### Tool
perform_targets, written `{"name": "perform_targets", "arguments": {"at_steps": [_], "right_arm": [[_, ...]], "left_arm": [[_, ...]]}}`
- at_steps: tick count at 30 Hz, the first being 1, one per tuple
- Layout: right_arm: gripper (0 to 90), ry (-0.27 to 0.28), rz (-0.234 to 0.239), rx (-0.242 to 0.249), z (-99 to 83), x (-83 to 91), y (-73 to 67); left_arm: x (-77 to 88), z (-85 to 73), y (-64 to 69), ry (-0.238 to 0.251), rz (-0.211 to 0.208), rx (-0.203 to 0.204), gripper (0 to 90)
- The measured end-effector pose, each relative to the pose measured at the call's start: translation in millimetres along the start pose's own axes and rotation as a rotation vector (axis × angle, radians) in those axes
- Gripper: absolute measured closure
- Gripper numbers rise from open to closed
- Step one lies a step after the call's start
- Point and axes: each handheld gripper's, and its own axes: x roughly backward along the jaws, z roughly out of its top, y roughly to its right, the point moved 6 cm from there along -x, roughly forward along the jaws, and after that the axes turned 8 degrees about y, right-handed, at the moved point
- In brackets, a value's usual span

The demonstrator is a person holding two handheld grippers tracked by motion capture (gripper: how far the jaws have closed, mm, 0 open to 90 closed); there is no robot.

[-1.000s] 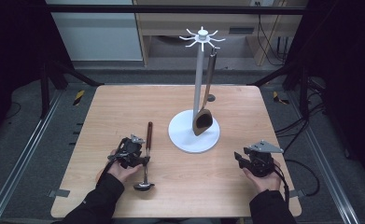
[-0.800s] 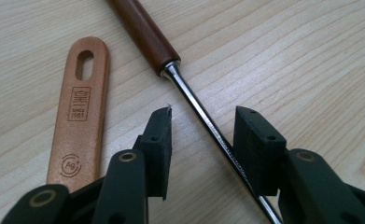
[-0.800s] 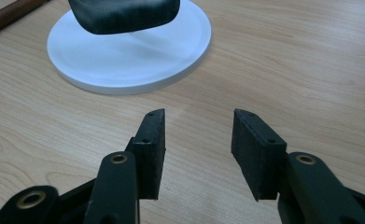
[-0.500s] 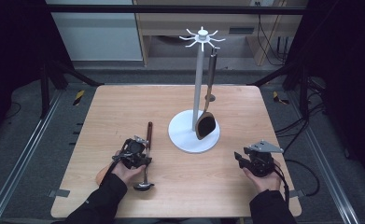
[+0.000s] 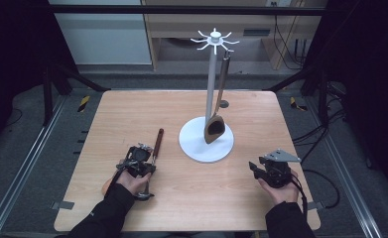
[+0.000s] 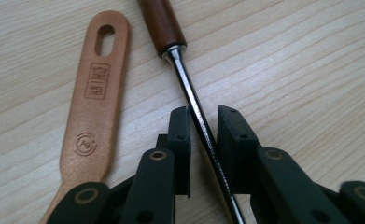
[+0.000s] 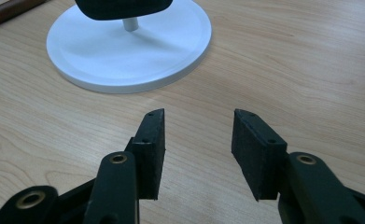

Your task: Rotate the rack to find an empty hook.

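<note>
Seen from above: left gripper (image 5: 141,159) over a ladle (image 5: 152,161), right gripper (image 5: 270,171) resting near the white utensil stand (image 5: 206,141). Left gripper view: jaws astride the ladle's steel shaft (image 6: 196,116), not clamped; wooden handle (image 6: 94,95) alongside. Right gripper view: jaws parted, empty.

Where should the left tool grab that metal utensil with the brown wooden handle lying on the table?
Grip the thin metal shaft just below the wooden handle, coming straight down from above. The utensil lies flat on the table, and the left tool already straddles that narrow shaft with a jaw on either side.
</note>
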Motion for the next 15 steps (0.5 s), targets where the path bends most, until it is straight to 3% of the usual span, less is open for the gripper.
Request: {"name": "perform_targets", "arguments": {"at_steps": [15], "right_arm": [[55.0, 0.000, 0.000, 0.003, 0.2, 0.2, 0.1]], "left_arm": [[2.1, -0.7, -5.2, -0.018, 0.015, 0.005, 81.3]]}}
